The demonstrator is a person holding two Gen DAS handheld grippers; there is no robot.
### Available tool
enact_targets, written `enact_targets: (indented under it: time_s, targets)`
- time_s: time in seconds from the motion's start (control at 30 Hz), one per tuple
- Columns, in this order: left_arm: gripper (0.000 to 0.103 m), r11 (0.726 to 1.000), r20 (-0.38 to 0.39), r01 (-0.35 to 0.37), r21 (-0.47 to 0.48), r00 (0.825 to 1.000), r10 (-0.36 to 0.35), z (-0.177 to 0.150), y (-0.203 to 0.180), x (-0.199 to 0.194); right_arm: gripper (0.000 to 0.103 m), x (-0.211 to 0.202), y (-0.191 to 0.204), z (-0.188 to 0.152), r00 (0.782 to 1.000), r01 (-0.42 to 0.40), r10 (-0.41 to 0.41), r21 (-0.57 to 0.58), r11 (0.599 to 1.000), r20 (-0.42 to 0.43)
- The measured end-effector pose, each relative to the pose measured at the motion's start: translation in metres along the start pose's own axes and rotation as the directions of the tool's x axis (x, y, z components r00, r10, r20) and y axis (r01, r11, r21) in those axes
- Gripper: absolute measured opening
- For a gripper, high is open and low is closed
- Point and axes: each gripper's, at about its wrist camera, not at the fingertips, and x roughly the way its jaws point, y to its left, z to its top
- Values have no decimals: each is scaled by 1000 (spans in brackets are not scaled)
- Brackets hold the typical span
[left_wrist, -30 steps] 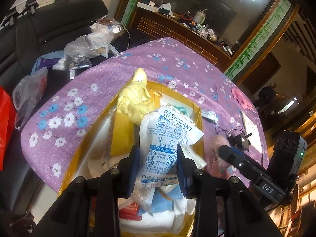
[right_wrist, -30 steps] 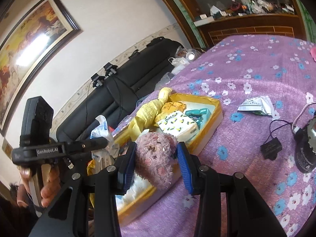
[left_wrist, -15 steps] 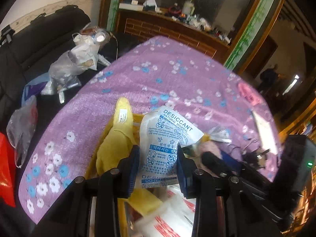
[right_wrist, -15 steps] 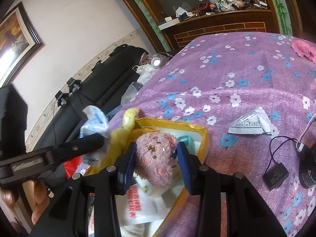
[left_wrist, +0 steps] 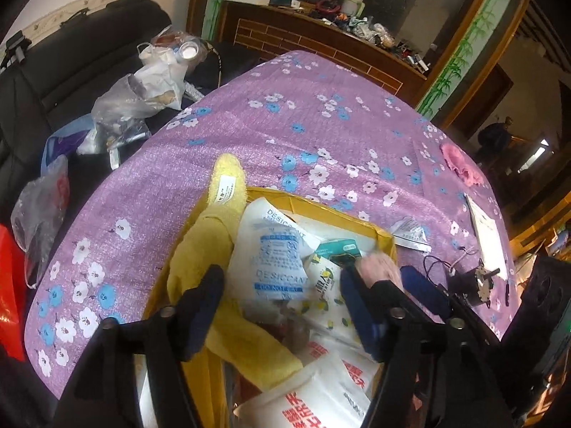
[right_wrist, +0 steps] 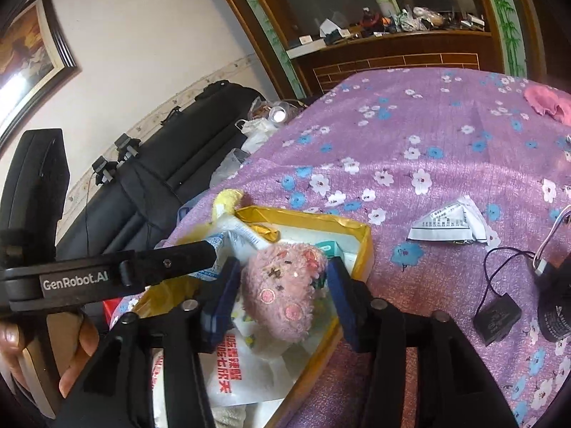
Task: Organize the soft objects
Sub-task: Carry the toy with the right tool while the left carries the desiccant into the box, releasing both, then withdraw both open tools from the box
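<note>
Now both the left gripper [left_wrist: 282, 306] and right gripper [right_wrist: 282, 292] are opening, freeing the desiccant packet [left_wrist: 274, 256] and pink plush toy [right_wrist: 285, 292], which could roll over the yellow box [right_wrist: 364, 246] rim at centre frame.

- purple flowery tablecloth [right_wrist: 446, 164] covers the whole table
- yellow box [right_wrist: 364, 246] sits on it
- crumpled paper packet [right_wrist: 449, 224], black adapter [right_wrist: 496, 315], pink cloth [right_wrist: 546, 101] too

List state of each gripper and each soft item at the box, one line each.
left gripper: jaws opening, nothing pinched
desiccant pack: released, lying in yellow box
right gripper: jaws opening around pink plush
pink plush: over box, pads apart from it
yellow towel: draped over box edge
</note>
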Motion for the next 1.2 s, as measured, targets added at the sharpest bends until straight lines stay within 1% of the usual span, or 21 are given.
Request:
enact_targets:
  time_s: [0.03, 0.1, 0.2, 0.33, 0.43, 0.5, 0.57, 0.6, 0.63, 0.73, 0.77, 0.8, 0.83, 0.87, 0.9, 0.97, 1.03, 1.1, 1.17, 1.2]
  targets:
    - [76, 1000, 7, 2, 8, 1000, -2, -2, -1, -2, 60, -3, -1, 0, 1000, -9, 9, 7, 1000, 9]
    - [82, 1000, 27, 3, -3, 1000, -3, -4, 1, -8, 63, -6, 0, 0, 1000, -15, 15, 4, 1000, 20]
    - [83, 1000, 46, 3, -31, 999, -2, -8, 6, -15, 70, -11, 3, 1, 999, -38, 38, -5, 999, 36]
    - [84, 998, 78, 25, -65, 997, -20, -15, 11, -28, 75, -12, 4, -1, 998, -65, 65, 0, 998, 27]
    - [86, 997, 107, 16, -75, 994, -8, -21, 11, -38, 75, -11, 2, -2, 995, -95, 95, 17, 995, 15]
    - [87, 997, 133, 4, -79, 991, 7, -27, 10, -46, 75, -14, 3, -4, 995, -92, 92, 10, 996, 28]
    - [89, 996, 189, -25, -82, 981, 40, -34, 9, -58, 75, -16, 3, -7, 995, -82, 81, 10, 997, 55]
    - [91, 996, 215, -37, -83, 975, 55, -38, 9, -63, 77, -17, 2, -8, 994, -87, 86, 10, 996, 62]
    - [92, 996, 224, -37, -86, 973, 55, -41, 9, -65, 82, -17, 2, -9, 994, -92, 91, 7, 996, 58]
    - [92, 992, 240, -4, -124, 970, 34, -51, 12, -70, 86, -20, 5, -12, 994, -106, 106, -8, 994, 41]
    - [92, 989, 253, 19, -147, 967, 19, -56, 14, -72, 86, -21, 6, -14, 993, -112, 112, -15, 994, 34]
    - [92, 984, 277, 45, -172, 961, 5, -61, 17, -75, 86, -22, 6, -16, 992, -122, 123, -17, 992, 27]
    - [92, 978, 311, 56, -199, 950, 9, -68, 20, -79, 86, -22, 6, -18, 990, -142, 142, -13, 990, 13]
    - [93, 976, 331, 46, -214, 943, 28, -73, 20, -82, 86, -21, 5, -20, 988, -157, 157, -7, 988, -3]
    - [93, 978, 323, 28, -207, 946, 41, -77, 20, -83, 86, -20, 3, -22, 987, -159, 159, -1, 987, -13]
    - [93, 982, 289, 8, -187, 956, 47, -82, 19, -84, 86, -20, 0, -27, 989, -146, 146, 8, 989, -30]
    - [93, 983, 271, -3, -184, 961, 54, -90, 18, -88, 86, -24, -2, -31, 986, -160, 161, 21, 987, -34]
    - [93, 985, 269, -14, -170, 961, 60, -97, 17, -94, 86, -31, -2, -35, 981, -188, 189, 29, 982, -37]
    - [93, 986, 266, -59, -159, 959, 100, -107, 17, -100, 86, -43, 1, -41, 977, -210, 211, 42, 977, -30]
    - [93, 987, 260, -87, -138, 958, 121, -112, 16, -102, 86, -48, 2, -45, 977, -211, 212, 51, 976, -26]
